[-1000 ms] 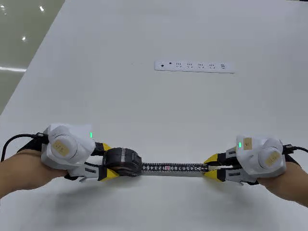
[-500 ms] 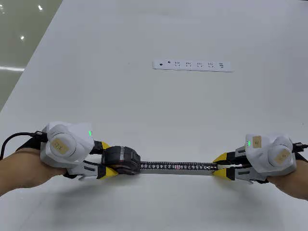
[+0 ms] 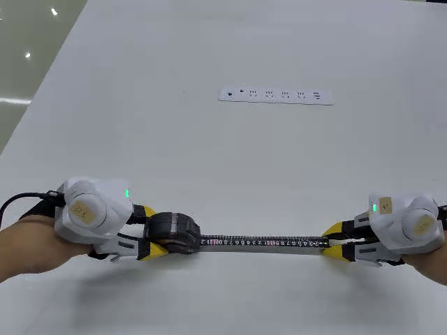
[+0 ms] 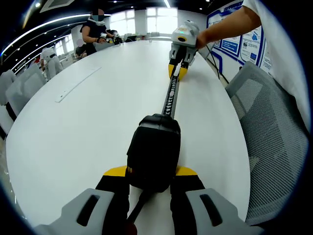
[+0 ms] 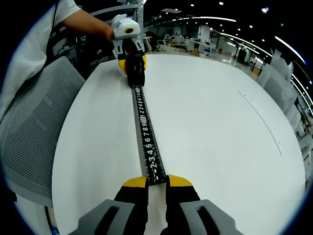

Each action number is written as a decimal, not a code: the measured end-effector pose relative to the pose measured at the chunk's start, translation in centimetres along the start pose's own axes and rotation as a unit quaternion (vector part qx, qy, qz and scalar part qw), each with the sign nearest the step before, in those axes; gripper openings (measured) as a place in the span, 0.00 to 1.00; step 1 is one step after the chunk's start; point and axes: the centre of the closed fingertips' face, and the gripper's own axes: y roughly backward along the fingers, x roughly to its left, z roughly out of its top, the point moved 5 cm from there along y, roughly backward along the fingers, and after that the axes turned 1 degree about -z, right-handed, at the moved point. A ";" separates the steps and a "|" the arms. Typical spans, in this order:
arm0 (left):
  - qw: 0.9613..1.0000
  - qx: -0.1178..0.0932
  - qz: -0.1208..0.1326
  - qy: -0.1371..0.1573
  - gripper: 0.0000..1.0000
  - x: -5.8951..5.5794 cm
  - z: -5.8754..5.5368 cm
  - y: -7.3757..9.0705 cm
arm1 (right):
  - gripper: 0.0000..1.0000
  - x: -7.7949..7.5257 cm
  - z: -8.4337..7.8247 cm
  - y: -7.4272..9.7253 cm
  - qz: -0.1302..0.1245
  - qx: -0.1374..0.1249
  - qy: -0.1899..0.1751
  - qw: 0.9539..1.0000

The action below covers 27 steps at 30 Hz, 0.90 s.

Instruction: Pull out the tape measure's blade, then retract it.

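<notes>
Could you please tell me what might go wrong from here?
The right gripper pinches only the tip of the dark numbered metal blade; a slip could let it whip back toward the black tape measure case. A harder pull might tug that case out of the left gripper.

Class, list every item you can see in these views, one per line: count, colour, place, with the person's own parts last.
table: one, white, under everything
power strip: one, white, flat on the table's far side
tape measure case: one, black, near edge, between the left gripper's jaws
blade: one, black with white numerals, drawn out from the case to the right gripper
mesh chair: one, grey, beside the table's near edge
background person: one, dark top, beyond the table in the left gripper view
left gripper: one, white with yellow-tipped jaws, shut on the case
right gripper: one, same colours, shut on the blade's end
forearms: two, bare, one behind each gripper
</notes>
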 end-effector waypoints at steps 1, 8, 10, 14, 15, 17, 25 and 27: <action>1.000 0.000 0.000 0.000 0.27 0.0 0.0 0.0 | 0.09 0.0 0.0 0.1 0.001 0.001 0.000 1.000; 1.000 0.000 0.001 0.001 0.27 0.0 0.0 0.0 | 0.09 -0.1 -0.4 0.7 0.000 0.007 -0.007 1.000; 1.000 0.001 0.002 0.001 0.27 0.0 0.0 0.0 | 0.10 0.0 -0.3 0.7 0.003 0.004 -0.011 1.000; 1.000 0.001 0.003 0.001 0.27 0.0 0.1 0.0 | 0.10 0.0 -0.1 0.7 0.006 0.008 -0.010 1.000; 1.000 0.003 0.004 0.001 0.27 -0.1 0.1 0.0 | 0.10 0.0 -0.1 0.7 0.006 0.009 -0.010 1.000; 1.000 0.004 0.005 0.000 0.27 -0.1 0.1 0.0 | 0.11 -0.1 -0.1 0.6 0.005 0.010 -0.011 1.000; 1.000 0.007 0.008 0.000 0.28 0.0 0.1 -0.1 | 0.12 -0.1 -0.2 0.6 0.007 0.015 -0.008 1.000; 1.000 0.007 0.013 0.003 0.28 -0.1 0.0 -0.1 | 0.12 0.0 -0.3 0.6 0.005 0.016 -0.008 1.000</action>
